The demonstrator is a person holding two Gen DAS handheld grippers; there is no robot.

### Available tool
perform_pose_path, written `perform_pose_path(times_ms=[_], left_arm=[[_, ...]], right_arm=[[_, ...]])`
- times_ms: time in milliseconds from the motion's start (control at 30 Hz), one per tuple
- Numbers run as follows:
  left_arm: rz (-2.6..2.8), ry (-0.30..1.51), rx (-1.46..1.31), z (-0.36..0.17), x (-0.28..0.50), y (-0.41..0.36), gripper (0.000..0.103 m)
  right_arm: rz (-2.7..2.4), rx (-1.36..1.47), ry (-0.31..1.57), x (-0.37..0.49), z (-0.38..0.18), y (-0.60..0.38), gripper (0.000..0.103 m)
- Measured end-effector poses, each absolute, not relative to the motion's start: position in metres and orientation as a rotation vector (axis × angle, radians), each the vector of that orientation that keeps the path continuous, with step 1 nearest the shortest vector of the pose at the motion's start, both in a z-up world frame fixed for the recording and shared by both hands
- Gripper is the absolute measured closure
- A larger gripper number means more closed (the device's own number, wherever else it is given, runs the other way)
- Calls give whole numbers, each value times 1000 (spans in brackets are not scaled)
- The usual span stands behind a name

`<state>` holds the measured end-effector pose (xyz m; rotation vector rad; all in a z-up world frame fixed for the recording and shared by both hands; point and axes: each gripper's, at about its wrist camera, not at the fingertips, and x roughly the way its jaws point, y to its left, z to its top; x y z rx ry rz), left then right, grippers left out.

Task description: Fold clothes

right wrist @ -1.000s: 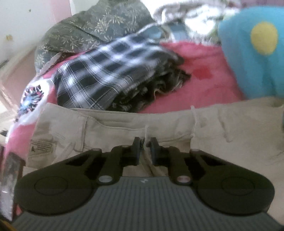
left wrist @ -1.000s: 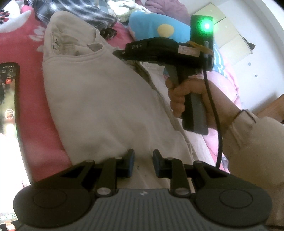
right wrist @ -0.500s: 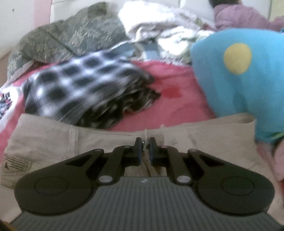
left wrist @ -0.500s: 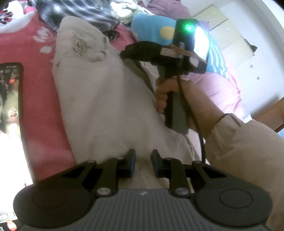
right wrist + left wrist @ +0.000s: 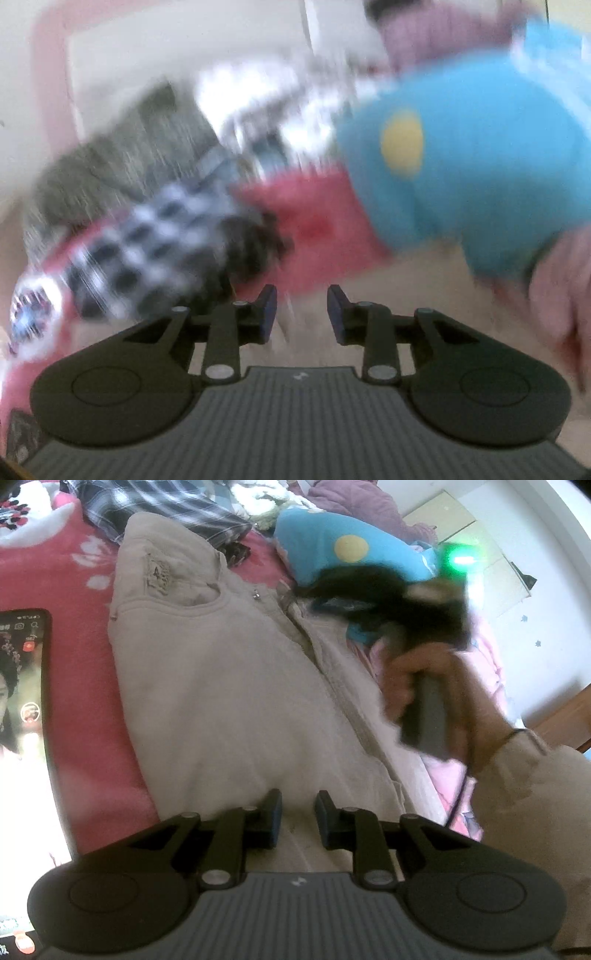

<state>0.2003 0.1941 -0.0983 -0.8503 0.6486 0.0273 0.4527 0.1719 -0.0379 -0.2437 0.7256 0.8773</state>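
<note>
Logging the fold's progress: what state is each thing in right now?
Beige cotton trousers: spread flat, waistband far.
Left hand-held gripper: jaws slightly apart over the trouser fabric; grip unclear.
Right hand-held gripper: open, jaws just opened, nothing between.
Black smartphone: screen lit.
Plaid shirt: crumpled.

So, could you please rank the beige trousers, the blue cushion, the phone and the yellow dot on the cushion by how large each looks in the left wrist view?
1. beige trousers
2. blue cushion, partly hidden
3. phone, cut off by the frame, so unsure against the cushion
4. yellow dot
</note>
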Motion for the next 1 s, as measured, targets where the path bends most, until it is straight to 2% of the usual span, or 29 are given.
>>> perform_pose_path(times_ms=[67, 167, 267, 367, 500, 633, 733, 867, 1000], left_arm=[[31, 647, -844, -99, 199, 196, 82], [38, 640, -835, -96, 196, 195, 80], [40, 626, -824, -92, 191, 191, 71], [25, 605, -813, -84, 181, 189, 64], [-21, 583, -787, -75, 168, 188, 61], [-77, 579, -723, -70, 161, 182, 57], [-123, 603, -665, -70, 157, 173, 55], [-196, 621, -578, -73, 145, 160, 54], [-239, 637, -576, -83, 120, 155, 53]], right_arm=[[878, -311, 810, 454, -67, 188, 71], [869, -385, 742, 443, -78, 199, 69], [847, -362, 758, 441, -59, 182, 70], [783, -378, 691, 425, -25, 138, 70], [645, -284, 622, 394, 34, 40, 70], [513, -152, 543, 322, 86, -76, 67], [458, -61, 496, 252, 104, -149, 63], [417, 79, 472, 157, 96, -214, 62], [449, 142, 497, 72, 56, -229, 62]])
